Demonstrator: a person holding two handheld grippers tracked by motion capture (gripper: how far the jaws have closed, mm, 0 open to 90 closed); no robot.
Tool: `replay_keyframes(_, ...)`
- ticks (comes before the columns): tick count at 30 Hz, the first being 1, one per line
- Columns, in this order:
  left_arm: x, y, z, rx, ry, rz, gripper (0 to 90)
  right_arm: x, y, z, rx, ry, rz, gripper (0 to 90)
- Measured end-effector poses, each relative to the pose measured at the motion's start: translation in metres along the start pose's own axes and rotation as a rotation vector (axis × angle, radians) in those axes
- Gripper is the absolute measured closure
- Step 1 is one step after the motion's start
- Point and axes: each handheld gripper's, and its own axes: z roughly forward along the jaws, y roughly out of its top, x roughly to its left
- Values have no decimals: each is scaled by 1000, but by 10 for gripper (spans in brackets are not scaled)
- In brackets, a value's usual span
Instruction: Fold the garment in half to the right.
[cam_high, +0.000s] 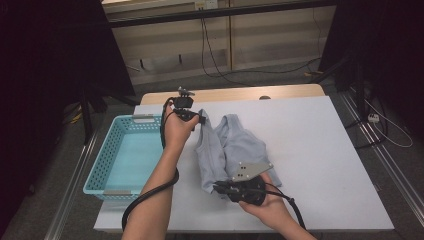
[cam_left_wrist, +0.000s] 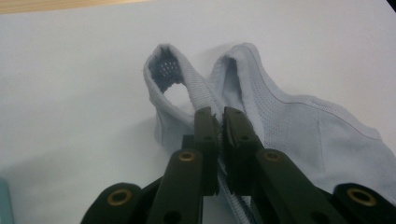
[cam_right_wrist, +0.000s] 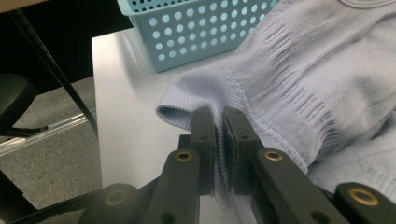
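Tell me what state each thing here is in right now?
Pale blue garment: crumpled on the table, pinched at both ends.
Left tongs: shut on the garment's strap.
Right tongs: shut on the garment's ribbed hem.
Blue basket: upright at the table's left edge, nothing in it.
White table: garment resting on it.

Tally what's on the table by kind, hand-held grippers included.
Light blue knit garment: 1, clamped at both ends
Blue perforated basket: 1
Hand-held grippers: 2, left hand-held gripper and right hand-held gripper, both shut on the garment
Total: 4
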Motion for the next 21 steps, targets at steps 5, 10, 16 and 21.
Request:
replay_keyframes(5, -4, 2, 3, -3, -7, 6, 852, -2, -3, -3, 9, -10, -2, 842)
replay_keyframes(10, -8, 3, 5, -7, -13, 19, 851, -4, -5, -6, 9, -18, 6, 842)
replay_keyframes(16, -10, 4, 7, -7, -25, 22, 849, -5, -7, -7, 14, -21, 8, 843)
replay_keyframes(21, -11, 6, 9, 1, -31, 35, 848, -7, -8, -9, 9, -27, 19, 842)
